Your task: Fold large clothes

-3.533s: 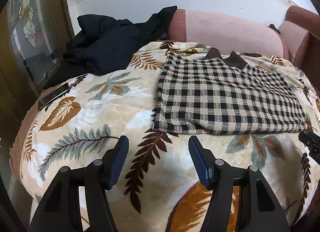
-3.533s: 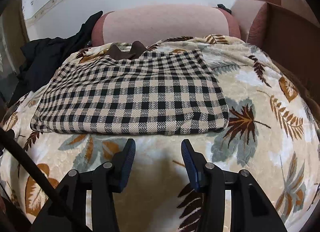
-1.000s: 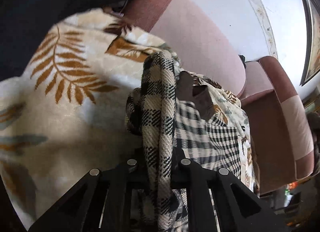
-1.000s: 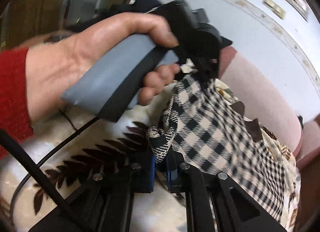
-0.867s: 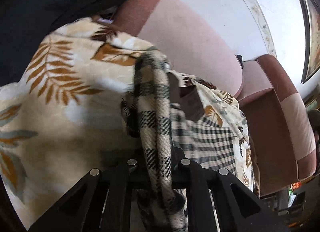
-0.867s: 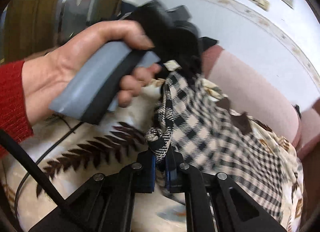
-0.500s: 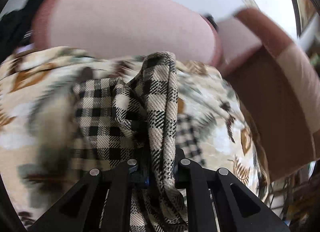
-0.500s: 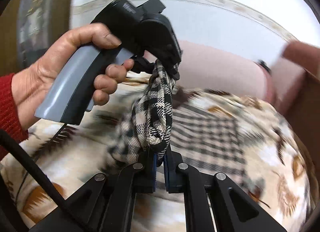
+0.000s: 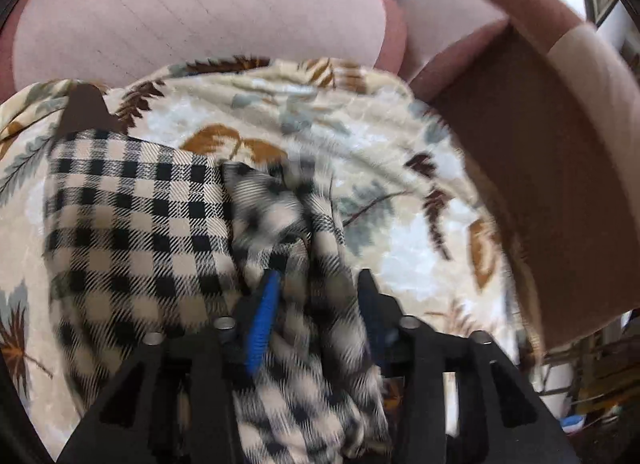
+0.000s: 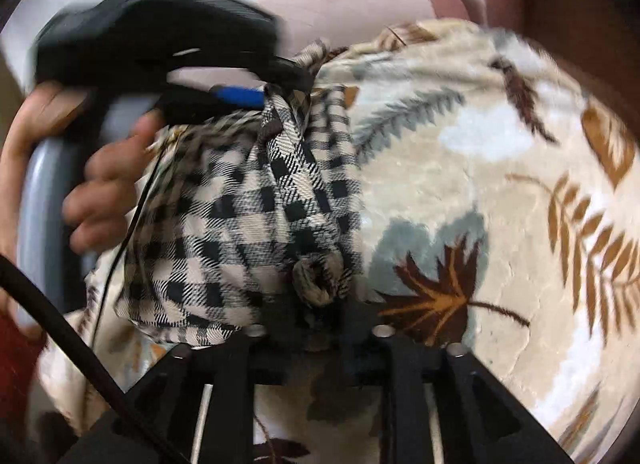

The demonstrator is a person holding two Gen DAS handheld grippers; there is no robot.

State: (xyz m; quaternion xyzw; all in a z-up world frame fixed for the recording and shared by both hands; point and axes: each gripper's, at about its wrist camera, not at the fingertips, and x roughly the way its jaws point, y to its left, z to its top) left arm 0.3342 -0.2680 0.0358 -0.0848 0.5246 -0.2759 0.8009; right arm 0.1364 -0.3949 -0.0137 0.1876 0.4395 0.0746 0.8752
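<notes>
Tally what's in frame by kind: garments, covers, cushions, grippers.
Garments: 1, the checked garment, partly folded over.
Covers: 1, the leaf-print blanket.
Cushions: 1, the pink back cushion.
Grippers: 2, the left gripper and the right gripper, checked cloth between the fingers of both.
Total: 5

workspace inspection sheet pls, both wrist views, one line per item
surface: leaf-print blanket over the sofa seat
job's things: checked garment, one edge lifted and bunched over the flat part
clutter: nothing seen
grippers: left gripper open, cloth lying between its fingers; right gripper has cloth bunched at its fingers, closure hidden
cables: black cable and a thin wire by the left hand
surroundings: pink sofa cushions, brown armrest
</notes>
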